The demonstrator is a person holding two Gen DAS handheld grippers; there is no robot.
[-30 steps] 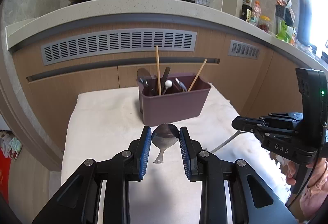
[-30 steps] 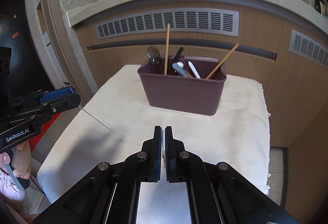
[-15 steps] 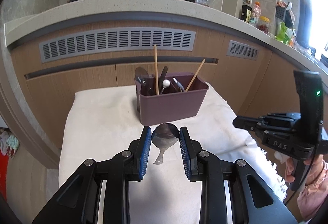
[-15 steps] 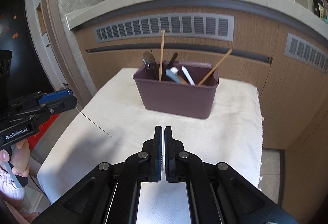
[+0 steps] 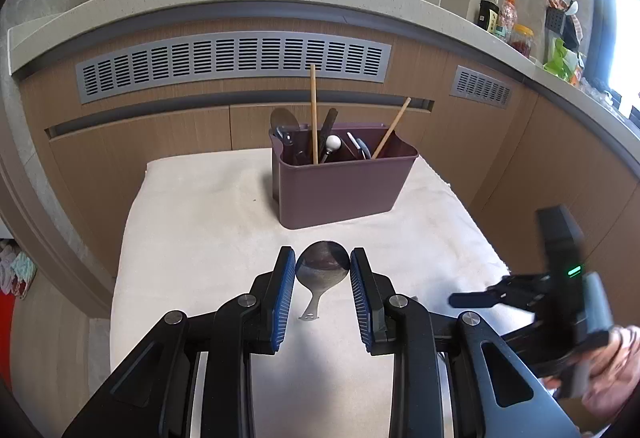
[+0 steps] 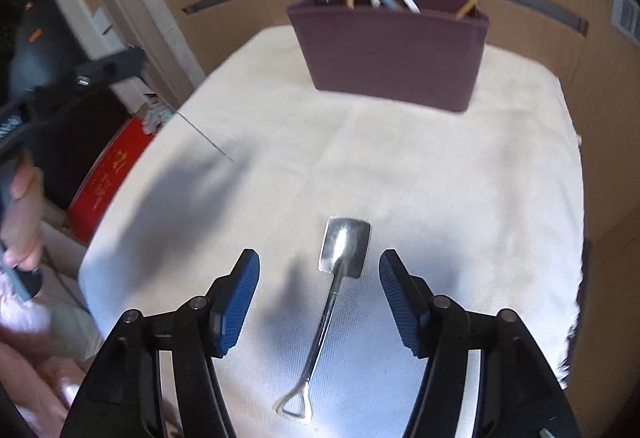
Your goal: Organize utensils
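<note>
Two tools: the left tool [image 5: 323, 268] grips a round spoon [image 5: 322, 270], the right tool [image 6: 319, 276] hangs spread above a shovel-shaped spoon [image 6: 343, 250].

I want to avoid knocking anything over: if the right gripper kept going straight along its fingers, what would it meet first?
Probably the shovel-shaped spoon lying on the white cloth between the open right gripper fingers. Beyond it stands the maroon utensil box. Depth is hard to judge, so the gripper might pass above the spoon.

Round-bowled steel spoon [image 5: 322, 266]: bowl up, handle hanging. Shovel-shaped steel spoon [image 6: 343, 250]: flat on white cloth. Maroon plastic caddy [image 5: 340, 185]: upright, holding chopsticks and cutlery.
</note>
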